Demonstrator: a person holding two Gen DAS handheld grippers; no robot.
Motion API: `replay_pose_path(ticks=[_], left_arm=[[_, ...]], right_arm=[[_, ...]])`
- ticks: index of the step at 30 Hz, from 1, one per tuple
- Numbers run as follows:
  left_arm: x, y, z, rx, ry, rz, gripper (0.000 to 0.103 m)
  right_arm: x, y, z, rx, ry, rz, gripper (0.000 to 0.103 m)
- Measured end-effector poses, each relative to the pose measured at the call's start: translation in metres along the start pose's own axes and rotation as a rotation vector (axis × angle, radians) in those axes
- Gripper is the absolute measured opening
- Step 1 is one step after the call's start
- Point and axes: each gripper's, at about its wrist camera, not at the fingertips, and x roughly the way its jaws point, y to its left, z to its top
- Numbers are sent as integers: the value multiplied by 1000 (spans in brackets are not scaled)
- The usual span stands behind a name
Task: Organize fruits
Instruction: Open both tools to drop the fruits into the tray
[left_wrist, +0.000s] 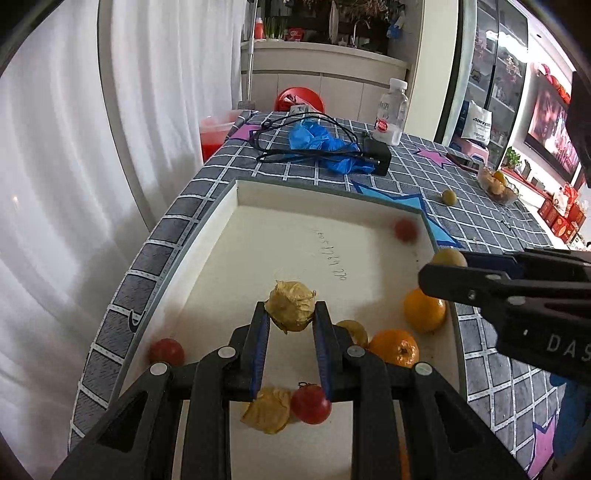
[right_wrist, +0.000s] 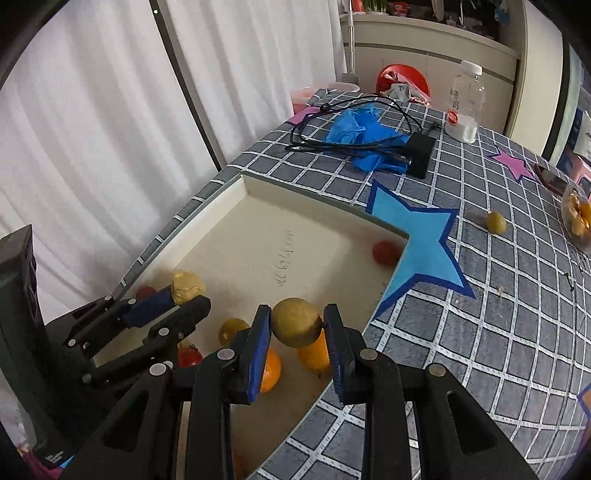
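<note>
My left gripper (left_wrist: 291, 312) is shut on a papery husked fruit (left_wrist: 291, 308) and holds it above the white tray (left_wrist: 236, 210). My right gripper (right_wrist: 297, 325) is shut on a round yellow-green fruit (right_wrist: 296, 322) over the tray's right side; it also shows in the left wrist view (left_wrist: 448, 257). In the tray lie two oranges (left_wrist: 424, 309) (left_wrist: 395, 347), red tomatoes (left_wrist: 311, 403) (left_wrist: 167, 351), a blurred red tomato (left_wrist: 405, 229) at the far corner, another husked fruit (left_wrist: 267, 410) and a yellow fruit (left_wrist: 354, 330).
On the checked tablecloth lie a loose green fruit (right_wrist: 495, 222), a glass bowl of fruit (right_wrist: 578, 216), a blue bag (right_wrist: 364, 138), black cables with an adapter (right_wrist: 417, 149) and a plastic bottle (right_wrist: 466, 103). White curtains hang to the left.
</note>
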Motion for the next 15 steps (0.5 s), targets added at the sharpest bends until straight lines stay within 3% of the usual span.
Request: replay_pose_path(ticks=[15], left_arm=[[7,0,1,4,13,13,26]], right_arm=[[11,-2,-1,-3,15,-16,30]])
